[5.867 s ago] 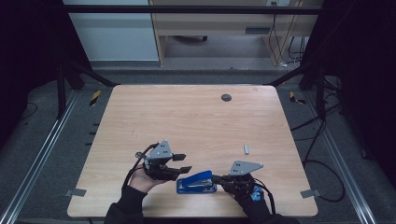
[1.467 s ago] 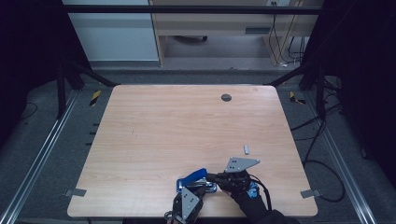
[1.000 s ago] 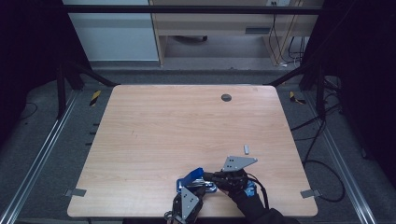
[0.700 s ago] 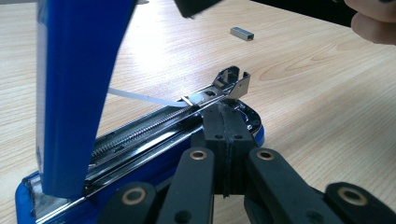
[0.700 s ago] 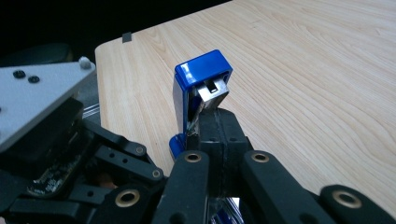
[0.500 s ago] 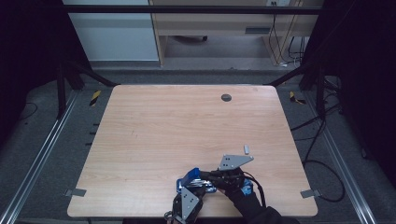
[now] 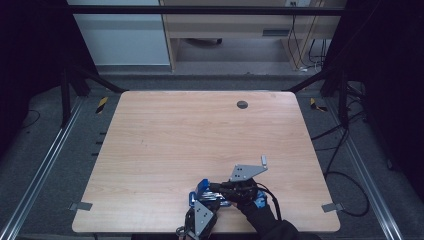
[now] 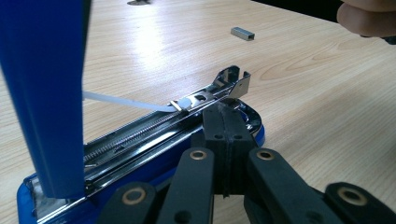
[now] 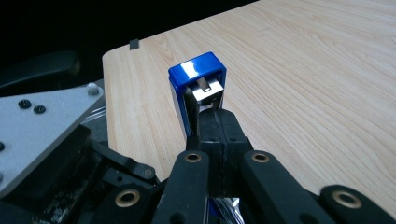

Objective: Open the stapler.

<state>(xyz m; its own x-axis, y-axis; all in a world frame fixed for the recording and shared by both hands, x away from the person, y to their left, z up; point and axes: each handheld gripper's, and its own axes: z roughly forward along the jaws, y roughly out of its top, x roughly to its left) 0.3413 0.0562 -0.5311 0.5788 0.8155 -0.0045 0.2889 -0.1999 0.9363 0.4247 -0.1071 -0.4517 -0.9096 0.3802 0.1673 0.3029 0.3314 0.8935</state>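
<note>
Blue stapler [image 7: 201,192], lid swung open, low centre frame; left gripper [image 8: 223,140] and right gripper [image 9: 219,135] both closed tight, pressing against it, gripping nothing.

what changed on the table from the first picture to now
The blue stapler, then lying closed between the hand-held grippers, now stands open, lid raised. The left hand-held gripper went from the stapler's left to the near edge; the right hand-held gripper moved onto the lid. The staple strip stayed put.

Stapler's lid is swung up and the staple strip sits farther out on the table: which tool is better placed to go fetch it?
Probably the right tool: the staple strip lies on its side. The left tool, shut, rests against the stapler base by the open channel, steadying it.
</note>
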